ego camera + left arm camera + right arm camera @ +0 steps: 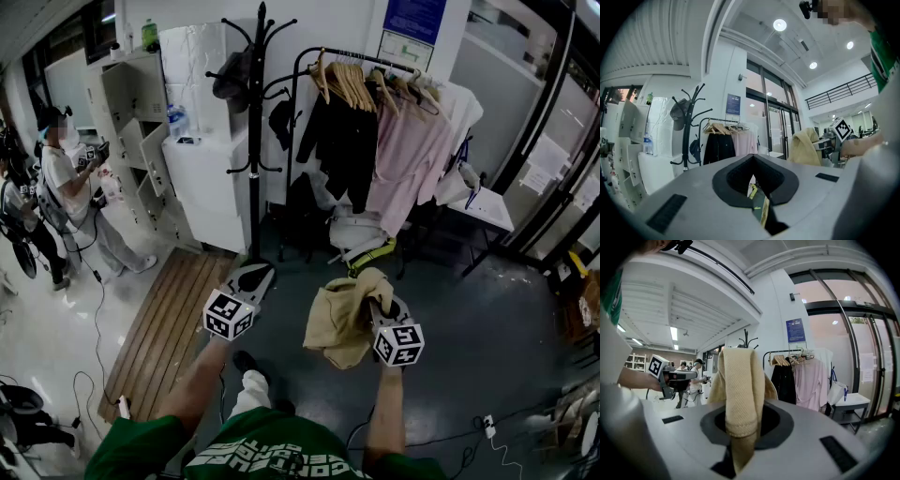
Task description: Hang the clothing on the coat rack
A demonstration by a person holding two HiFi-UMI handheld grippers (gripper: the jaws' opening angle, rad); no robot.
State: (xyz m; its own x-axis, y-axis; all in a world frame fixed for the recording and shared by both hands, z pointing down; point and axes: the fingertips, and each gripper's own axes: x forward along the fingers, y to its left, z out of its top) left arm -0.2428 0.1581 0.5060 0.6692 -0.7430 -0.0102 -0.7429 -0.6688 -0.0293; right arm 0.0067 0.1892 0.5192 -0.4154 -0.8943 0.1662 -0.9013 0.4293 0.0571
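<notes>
Right gripper (378, 302): closed on a fold of the beige garment (339, 319). Gripped near the top of the bundle, probably so the rest hangs free, clear of the floor.
Left gripper (255, 274): jaws together with nothing between them. Held level, just left of the right one, probably in reserve to spread or steady the cloth at a hook.
Garment position: near and right of centre, draped over the right gripper's jaws and hanging down its left side. Well apart from the coat rack (255, 131) and not yet hung.
Garment look: pale tan, with a fine diagonal weave and a stitched hem edge that show in the right gripper view. Bunched, soft and limp; no collar or hanging loop to be made out.
Coat rack: black pole with curved hooks, far and left of centre, beside a white cabinet (211, 169). Dark cap (232, 82) on an upper left hook, small dark bag (281, 120) on a right hook, several hooks bare.
Clothes rail (361, 58): far, right of the rack, with wooden hangers and black and pink clothes. Not the target, going by the task.
Stage: carrying, by the look of it. Calls next for lifting a fold up to a bare hook.
</notes>
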